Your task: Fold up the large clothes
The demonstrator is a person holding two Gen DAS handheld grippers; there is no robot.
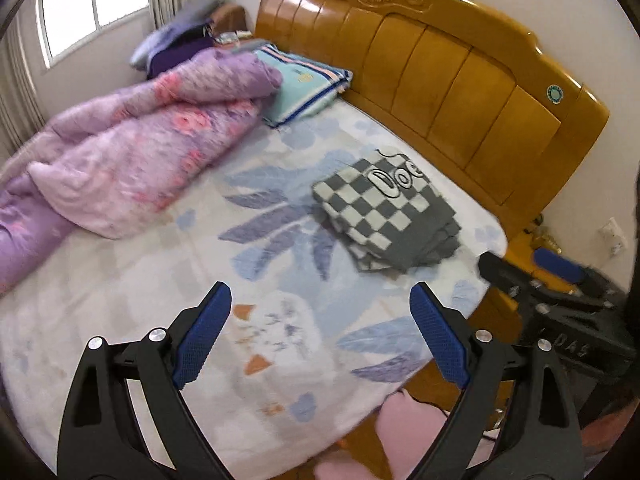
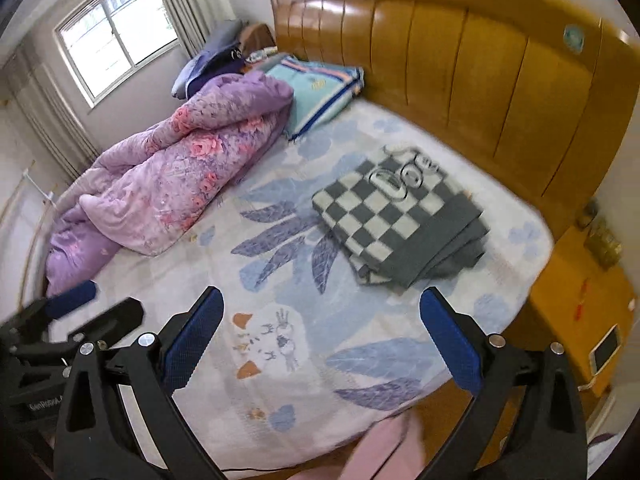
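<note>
Left gripper [image 1: 322, 334]: jaws wide apart, empty, above the bed's foot edge.
Right gripper [image 2: 322, 338]: jaws wide apart, empty, above the same edge, beside the left one.
Sweater [image 2: 398, 218]: grey-white checked, folded into a flat stack, on the sheet [image 2: 280, 320] near the headboard [image 2: 480, 80], toward the bed's right edge.
Quilt [image 2: 180, 176]: purple floral, bunched along the bed's left edge.
Towel [image 1: 300, 88]: teal, folded, at the headboard, touching the quilt.
Pink cloth [image 1: 412, 428]: below the foot edge, blurred.
</note>
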